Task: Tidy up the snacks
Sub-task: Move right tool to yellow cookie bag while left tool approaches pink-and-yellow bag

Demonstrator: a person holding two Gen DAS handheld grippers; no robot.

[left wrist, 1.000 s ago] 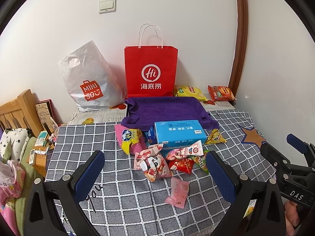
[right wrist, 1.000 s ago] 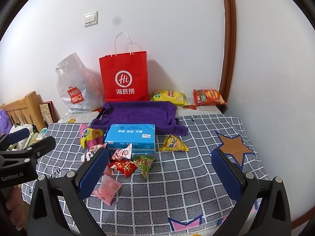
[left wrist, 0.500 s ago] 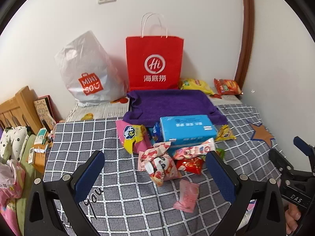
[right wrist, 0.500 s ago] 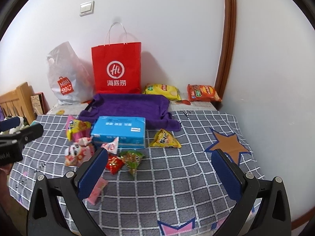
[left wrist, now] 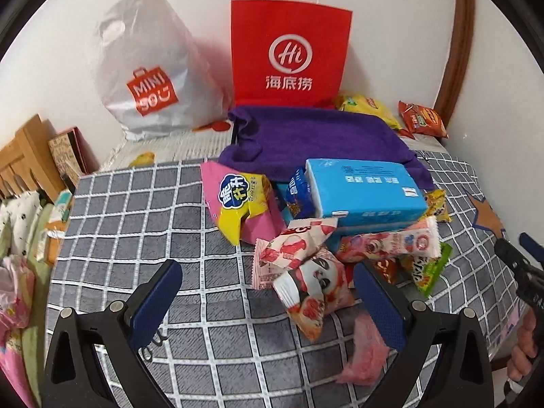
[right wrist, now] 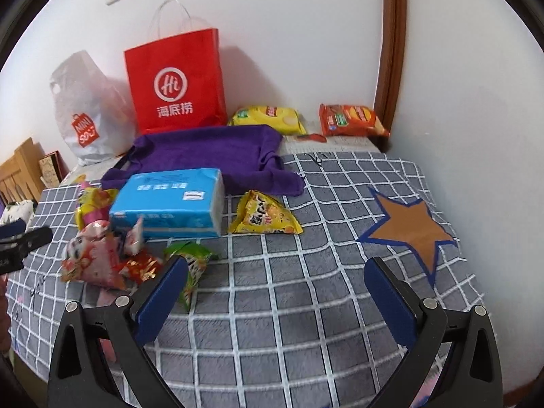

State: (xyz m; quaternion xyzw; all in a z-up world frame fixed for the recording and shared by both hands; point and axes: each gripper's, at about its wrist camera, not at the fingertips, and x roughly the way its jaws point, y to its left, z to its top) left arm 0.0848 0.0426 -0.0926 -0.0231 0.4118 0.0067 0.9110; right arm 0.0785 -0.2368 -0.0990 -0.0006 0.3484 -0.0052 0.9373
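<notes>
A grey blanket [right wrist: 306, 306] with a white grid and a brown, blue-edged star [right wrist: 409, 224]. A purple cloth [left wrist: 316, 139], red paper bag [left wrist: 289, 57], light blue tissue pack [left wrist: 363, 190], yellow triangular snack [right wrist: 263, 214].

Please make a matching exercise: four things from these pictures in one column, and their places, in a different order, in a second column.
1. red paper bag
2. blue tissue pack
3. orange chip bag
4. yellow triangular snack

A. on the checked blanket, right of the tissue pack
B. upright against the wall, behind the purple cloth
C. back right, near the brown door frame
D. lying flat in front of the purple cloth

Pairs: 1-B, 2-D, 3-C, 4-A
</notes>
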